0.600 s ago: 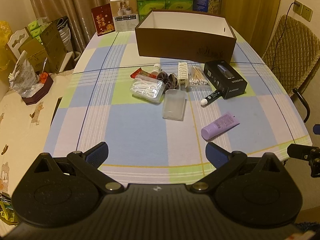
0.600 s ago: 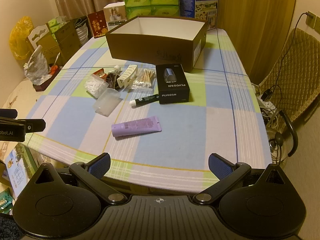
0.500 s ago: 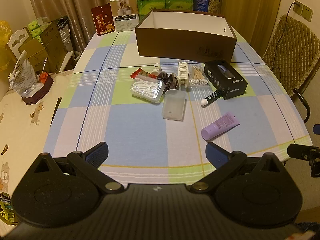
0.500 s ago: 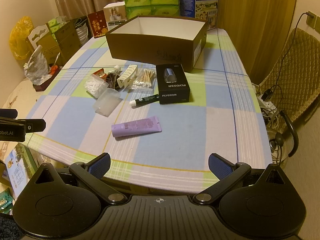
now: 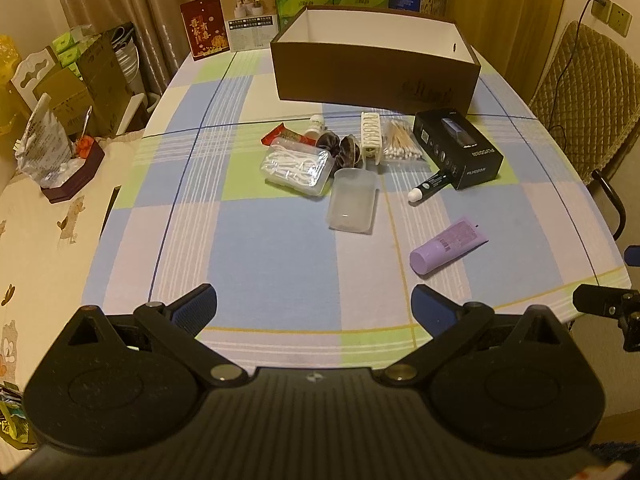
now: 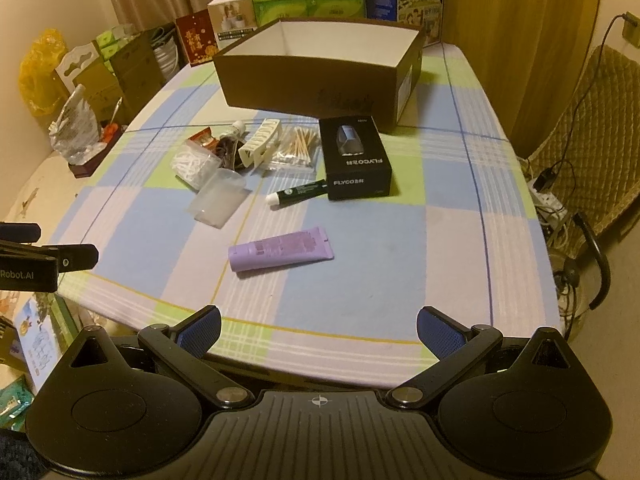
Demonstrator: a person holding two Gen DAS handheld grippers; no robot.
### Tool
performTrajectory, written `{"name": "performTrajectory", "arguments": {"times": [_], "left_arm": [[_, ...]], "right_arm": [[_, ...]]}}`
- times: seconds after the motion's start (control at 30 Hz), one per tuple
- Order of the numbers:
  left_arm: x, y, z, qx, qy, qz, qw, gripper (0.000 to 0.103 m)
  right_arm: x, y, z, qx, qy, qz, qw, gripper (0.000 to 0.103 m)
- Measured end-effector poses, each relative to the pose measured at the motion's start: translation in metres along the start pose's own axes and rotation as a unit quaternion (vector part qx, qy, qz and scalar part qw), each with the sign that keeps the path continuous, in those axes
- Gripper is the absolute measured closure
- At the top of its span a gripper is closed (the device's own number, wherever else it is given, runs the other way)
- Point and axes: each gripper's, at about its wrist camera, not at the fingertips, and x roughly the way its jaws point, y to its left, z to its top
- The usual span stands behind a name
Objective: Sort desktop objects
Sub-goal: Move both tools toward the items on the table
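Two black grippers with blue pads, the left gripper (image 5: 314, 304) and the right gripper (image 6: 319, 328), hang over the near edge of the checked tablecloth (image 5: 272, 256), jaws spread wide and gripping nothing. Well beyond them stands an open brown cardboard box (image 5: 376, 76) with a white inside. In front of that box lie a black carton (image 6: 356, 160), a lilac tube (image 6: 282, 248) and a clear plastic tub (image 5: 353, 206).

The right hand-held gripper (image 6: 318, 330) is hovering wide open over the surface's (image 6: 452, 240) near edge, a purple tube (image 6: 282, 248) lying ahead.
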Motion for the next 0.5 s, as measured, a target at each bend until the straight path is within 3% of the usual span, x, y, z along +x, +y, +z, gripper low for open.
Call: {"name": "performTrajectory", "arguments": {"times": [0.5], "left_arm": [[0.024, 0.009, 0.013, 0.01, 0.016, -0.012, 0.9997, 0.001]], "right_arm": [[0.022, 0.012, 0.014, 0.008, 0.007, 0.009, 1.0, 0.002]]}}
